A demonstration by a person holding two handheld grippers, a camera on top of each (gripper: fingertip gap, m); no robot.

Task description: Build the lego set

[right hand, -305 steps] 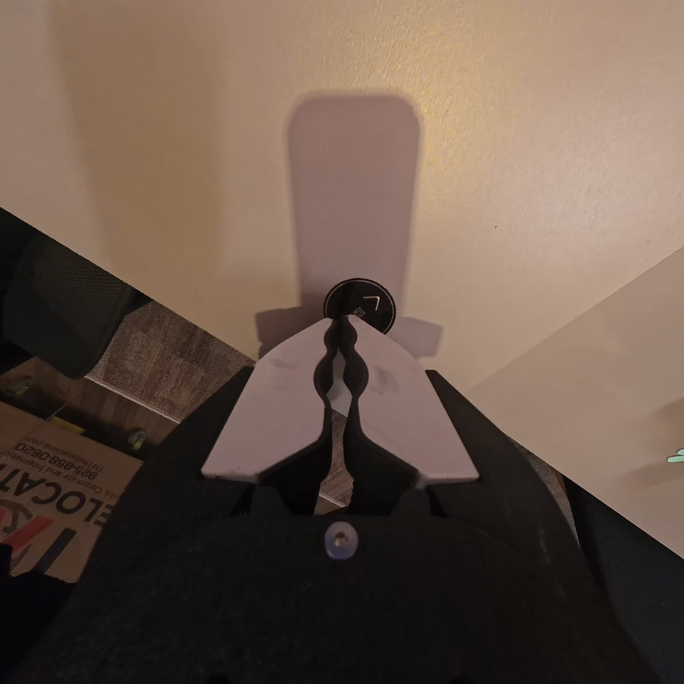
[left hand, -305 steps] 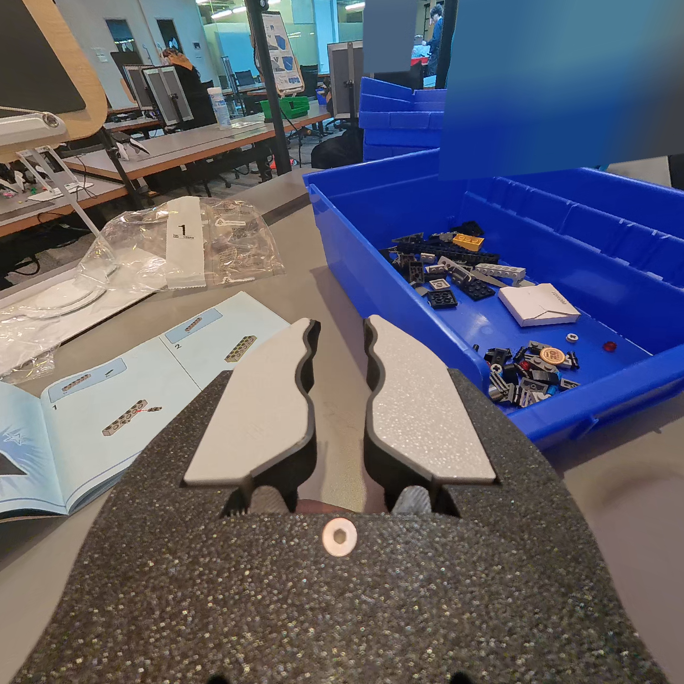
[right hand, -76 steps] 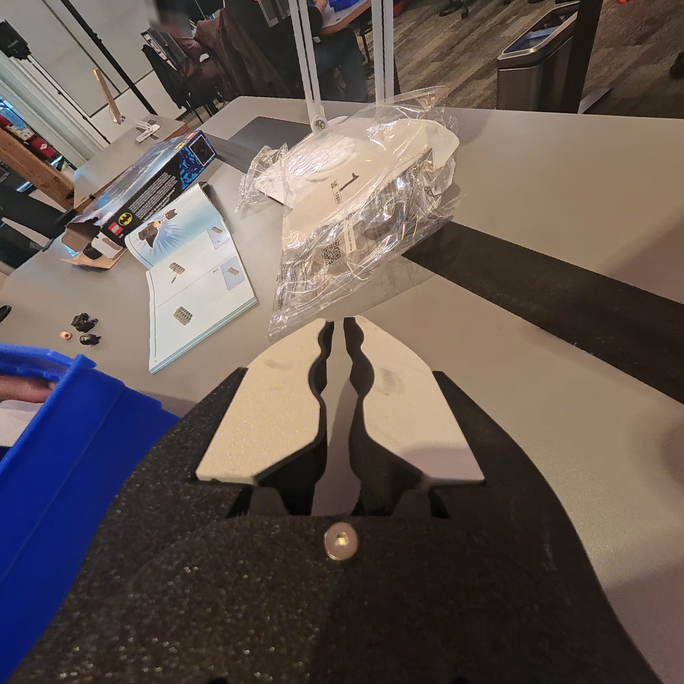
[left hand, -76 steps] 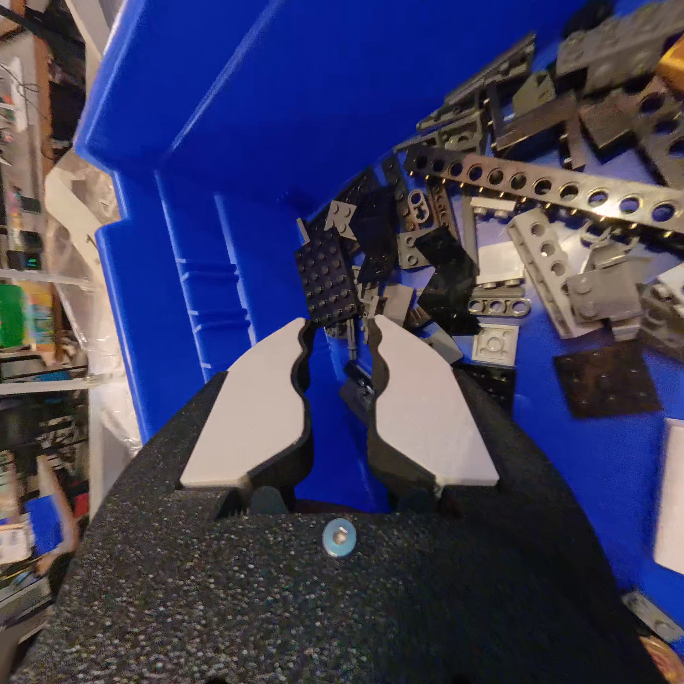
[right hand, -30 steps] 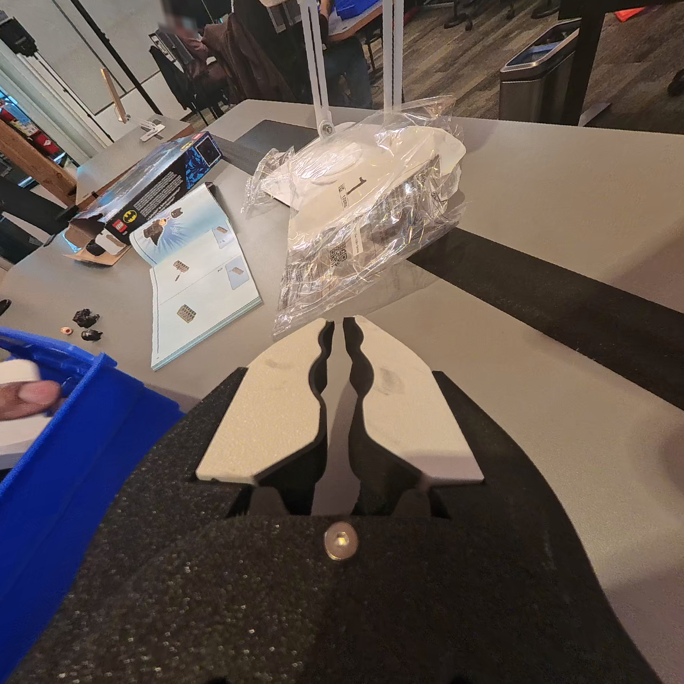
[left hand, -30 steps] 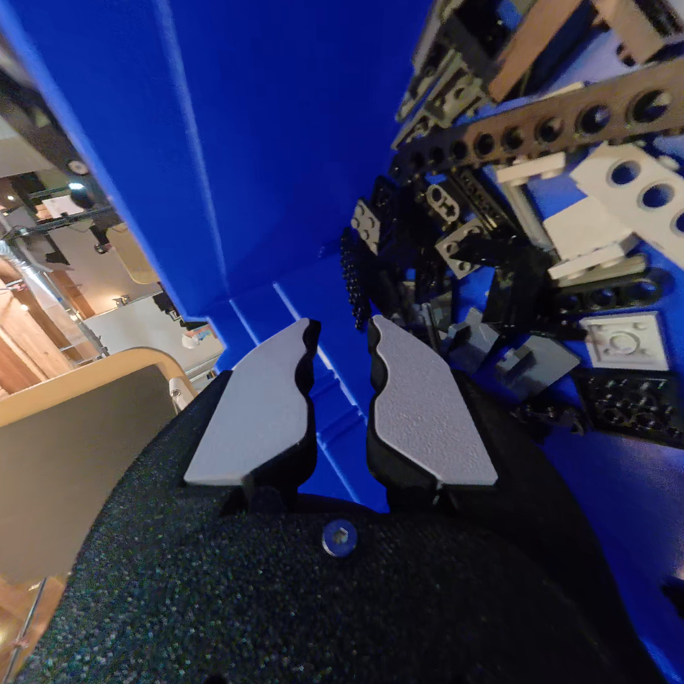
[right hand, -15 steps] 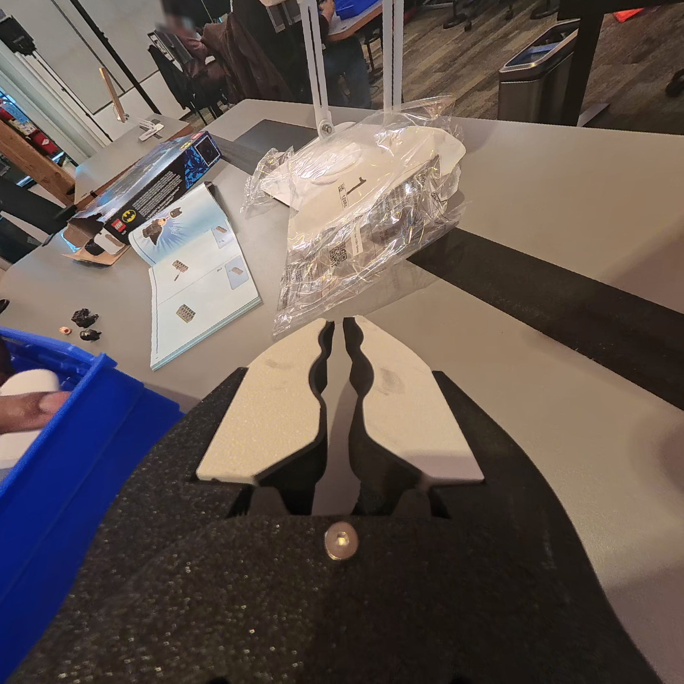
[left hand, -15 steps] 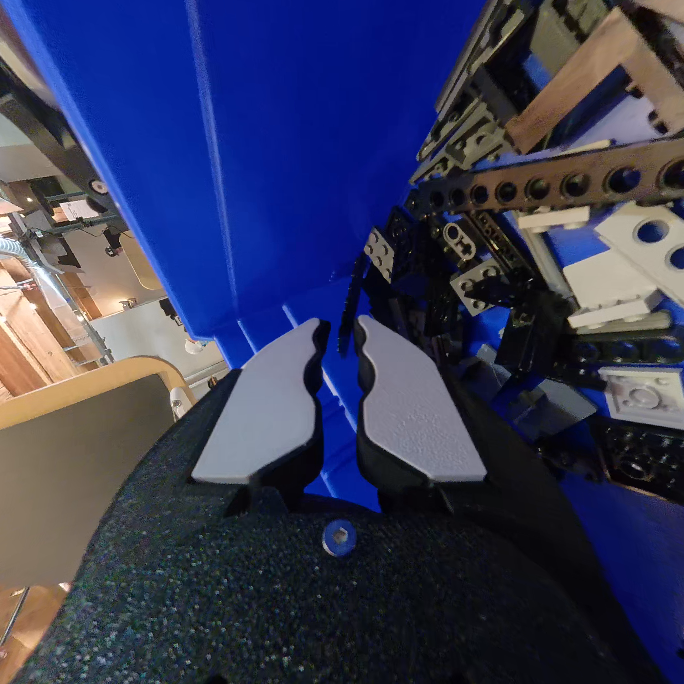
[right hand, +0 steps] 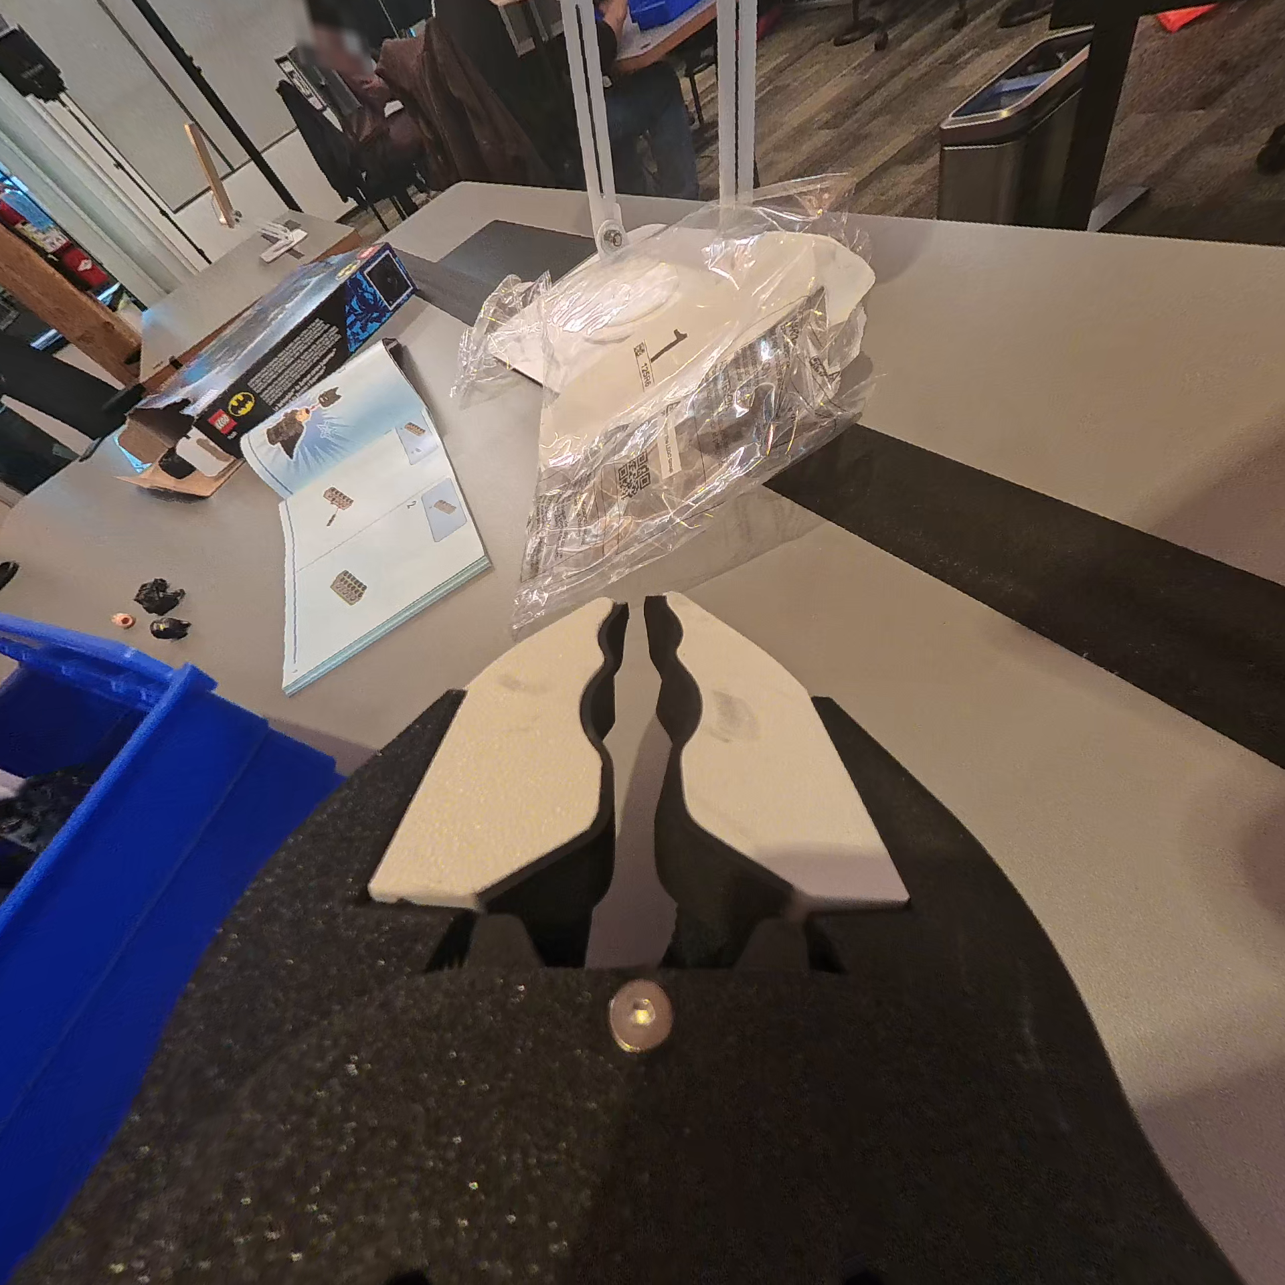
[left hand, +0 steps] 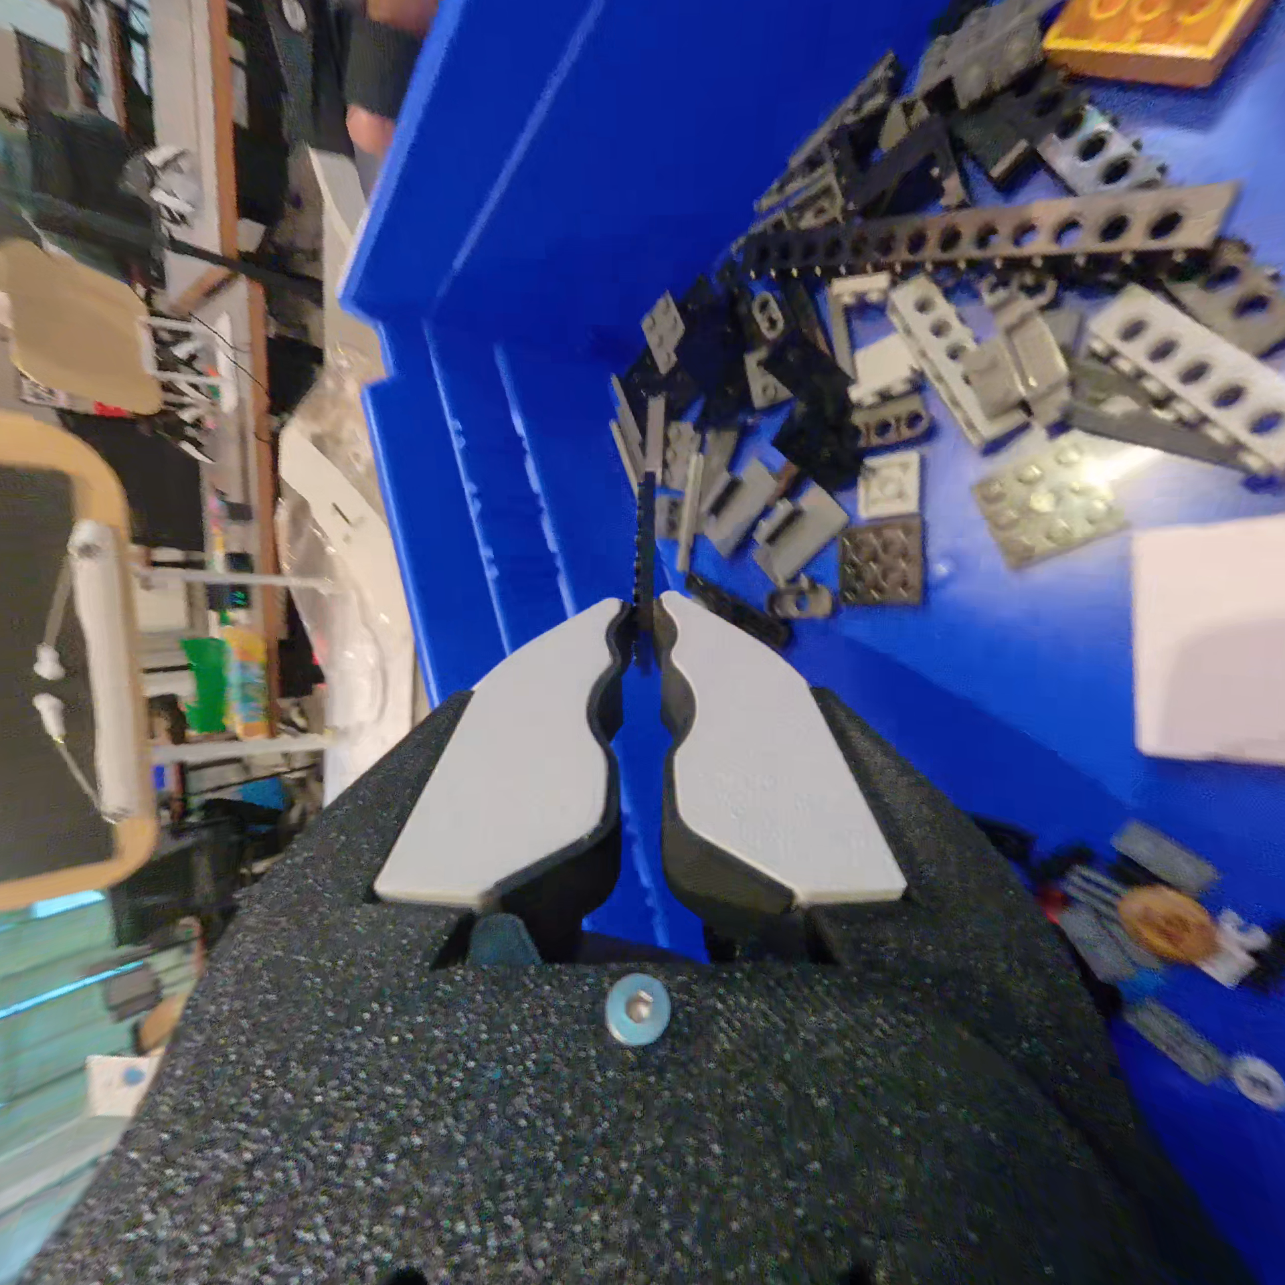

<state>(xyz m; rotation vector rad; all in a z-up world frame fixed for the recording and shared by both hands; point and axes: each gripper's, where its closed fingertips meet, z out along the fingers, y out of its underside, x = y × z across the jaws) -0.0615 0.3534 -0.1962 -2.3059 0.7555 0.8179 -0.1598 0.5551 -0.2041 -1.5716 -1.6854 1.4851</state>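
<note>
Since a second ago the left hand-held gripper [left hand: 643, 615] has closed on a thin black studded plate [left hand: 645, 549], edge-on above the blue bin [left hand: 528, 229] — it could twist free. Right hand-held gripper [right hand: 634, 612] – nearly closed, empty, over the worktop [right hand: 973, 660].

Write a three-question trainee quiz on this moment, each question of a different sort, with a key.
1. True or false: the left gripper has its jaws closed on a thin black studded plate, seen edge-on above the blue bin.
2. Multiple choice: just beyond the right gripper lies: A) a clear plastic bag; B) a red mug; C) a pair of scissors.
3. Fill in: left of that bag an open instruction ______ lies on the grey table.

Key: 1 true; 2 A; 3 booklet.
</note>
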